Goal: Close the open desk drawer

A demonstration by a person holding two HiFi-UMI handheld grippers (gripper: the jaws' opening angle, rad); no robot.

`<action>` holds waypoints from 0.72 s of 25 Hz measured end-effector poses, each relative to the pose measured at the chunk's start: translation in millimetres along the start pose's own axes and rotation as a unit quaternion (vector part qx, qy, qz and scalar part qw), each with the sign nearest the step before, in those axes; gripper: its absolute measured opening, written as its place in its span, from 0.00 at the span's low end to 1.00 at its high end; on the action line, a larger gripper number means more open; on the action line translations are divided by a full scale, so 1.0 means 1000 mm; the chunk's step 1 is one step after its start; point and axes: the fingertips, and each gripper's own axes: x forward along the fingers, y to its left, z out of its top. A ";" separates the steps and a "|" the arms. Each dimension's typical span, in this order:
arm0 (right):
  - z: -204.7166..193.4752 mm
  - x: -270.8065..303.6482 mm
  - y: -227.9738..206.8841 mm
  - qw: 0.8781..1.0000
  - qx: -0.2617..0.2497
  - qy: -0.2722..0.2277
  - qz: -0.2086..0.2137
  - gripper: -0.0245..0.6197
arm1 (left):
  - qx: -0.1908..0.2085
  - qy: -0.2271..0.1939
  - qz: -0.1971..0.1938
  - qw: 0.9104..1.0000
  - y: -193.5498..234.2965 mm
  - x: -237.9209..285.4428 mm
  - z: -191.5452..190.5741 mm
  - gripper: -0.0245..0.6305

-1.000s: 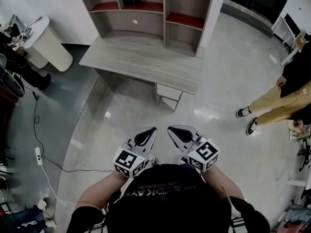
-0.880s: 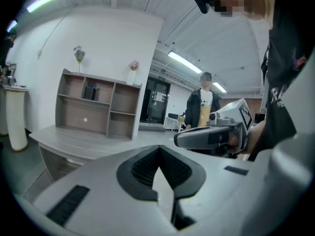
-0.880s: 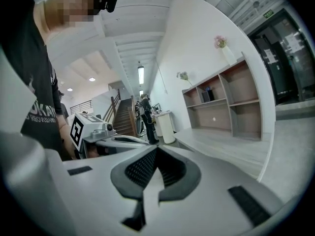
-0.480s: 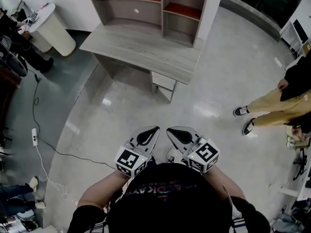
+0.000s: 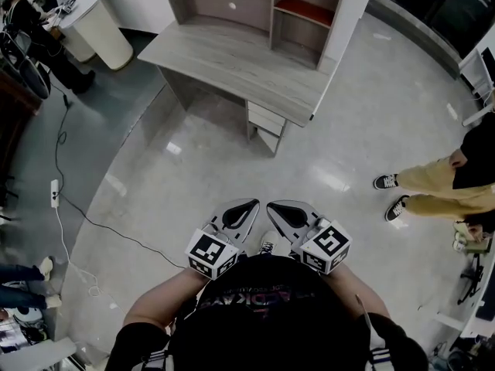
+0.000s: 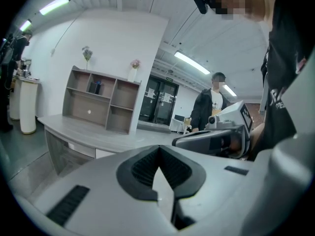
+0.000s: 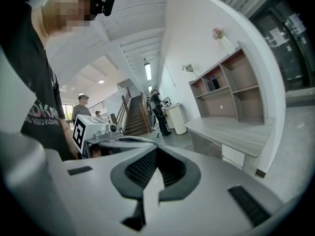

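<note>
You're in an open office/lab hall: desk (image 5: 232, 60) w/ shelf hutch (image 5: 259, 2), polished floor (image 5: 348, 153), glass doors (image 6: 157, 104), ceiling strip lights (image 6: 194, 63), staircase (image 7: 132, 119), floor power strip (image 5: 54, 193), bystander (image 5: 448, 184).

Black printed T-shirt (image 5: 271, 308), grey left gripper (image 5: 249, 205) and right gripper (image 5: 274, 207), black-and-white marker cubes (image 5: 210, 253)

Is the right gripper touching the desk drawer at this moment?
Apart. The head view shows the right gripper near the person's body, with a stretch of floor between it and the drawer under the desk.
</note>
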 end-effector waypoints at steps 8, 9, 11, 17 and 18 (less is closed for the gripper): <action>0.007 0.008 -0.002 1.000 -0.009 -0.008 0.012 0.06 | 0.010 -0.007 0.008 1.000 0.008 0.001 0.009 0.05; 0.007 0.008 -0.002 1.000 -0.010 -0.009 0.012 0.06 | 0.010 -0.007 0.009 1.000 0.008 0.001 0.010 0.05; 0.007 0.008 -0.001 1.000 -0.009 -0.008 0.013 0.06 | 0.011 -0.006 0.009 1.000 0.008 0.000 0.010 0.05; 0.008 0.013 0.002 1.000 -0.003 -0.007 0.017 0.06 | 0.011 -0.004 0.009 1.000 0.013 -0.001 0.012 0.05; 0.008 0.013 0.001 1.000 -0.002 -0.007 0.016 0.06 | 0.010 -0.004 0.009 1.000 0.013 -0.002 0.012 0.05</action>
